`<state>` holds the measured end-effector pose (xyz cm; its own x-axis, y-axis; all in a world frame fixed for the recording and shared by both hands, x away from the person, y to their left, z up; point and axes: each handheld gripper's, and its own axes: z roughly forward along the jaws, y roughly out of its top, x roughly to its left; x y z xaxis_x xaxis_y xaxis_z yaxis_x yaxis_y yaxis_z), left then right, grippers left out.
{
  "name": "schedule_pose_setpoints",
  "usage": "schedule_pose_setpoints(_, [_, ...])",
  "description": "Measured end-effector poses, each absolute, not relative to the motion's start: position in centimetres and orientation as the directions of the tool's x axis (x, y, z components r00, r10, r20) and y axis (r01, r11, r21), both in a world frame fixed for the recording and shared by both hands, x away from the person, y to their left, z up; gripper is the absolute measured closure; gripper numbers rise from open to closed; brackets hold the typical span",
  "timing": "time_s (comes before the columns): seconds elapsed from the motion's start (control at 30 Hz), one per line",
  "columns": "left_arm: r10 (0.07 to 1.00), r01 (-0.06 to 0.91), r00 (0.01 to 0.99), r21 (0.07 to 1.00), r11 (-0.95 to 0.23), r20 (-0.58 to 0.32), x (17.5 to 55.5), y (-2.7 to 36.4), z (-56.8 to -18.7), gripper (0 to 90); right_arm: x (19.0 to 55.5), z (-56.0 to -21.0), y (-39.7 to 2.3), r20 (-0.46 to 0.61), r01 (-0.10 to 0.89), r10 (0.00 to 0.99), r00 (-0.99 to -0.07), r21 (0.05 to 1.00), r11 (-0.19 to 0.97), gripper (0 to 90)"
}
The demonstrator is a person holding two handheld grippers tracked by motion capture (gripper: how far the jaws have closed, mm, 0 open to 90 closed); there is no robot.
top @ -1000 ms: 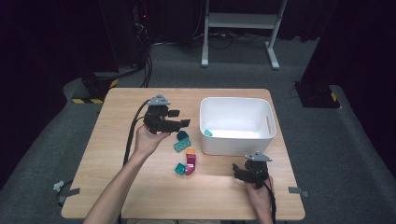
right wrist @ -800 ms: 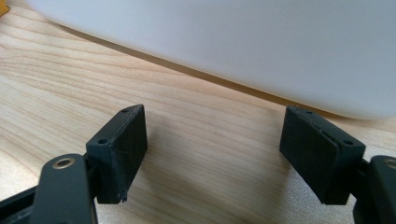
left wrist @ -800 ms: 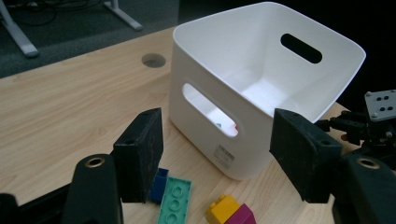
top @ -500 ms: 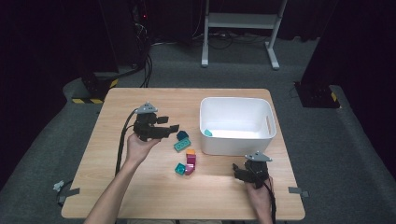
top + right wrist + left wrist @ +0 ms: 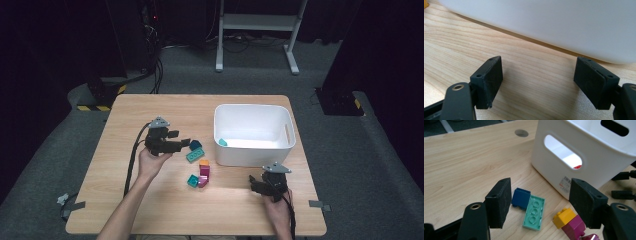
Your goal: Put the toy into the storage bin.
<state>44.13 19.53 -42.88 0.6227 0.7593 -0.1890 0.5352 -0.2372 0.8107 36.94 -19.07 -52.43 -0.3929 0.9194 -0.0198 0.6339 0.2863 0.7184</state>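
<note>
Mint-green flat plastic brick (image 5: 534,212) lies on the light wooden table (image 5: 150,210) at lower centre of the left gripper view, touching a dark blue plastic brick (image 5: 521,198) on its left. Left gripper (image 5: 541,207) stands with jaws apart, both bricks between them, pads touching neither. Yellow brick (image 5: 564,217) and magenta brick (image 5: 574,229) sit lower right, near the white plastic bin (image 5: 584,147). Right gripper (image 5: 537,82), lower right of the high view, is spread wide over bare wood beside the bin.
</note>
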Motion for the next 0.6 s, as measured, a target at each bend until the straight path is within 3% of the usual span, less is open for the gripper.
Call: schedule_pose_setpoints(0.6, [0.781,0.572,0.596,0.781,-0.251,-0.185,45.8,18.7,-46.4,33.7,36.9,-52.4,-19.1,-0.02,0.634,0.919,-0.393,0.718,0.286,23.0])
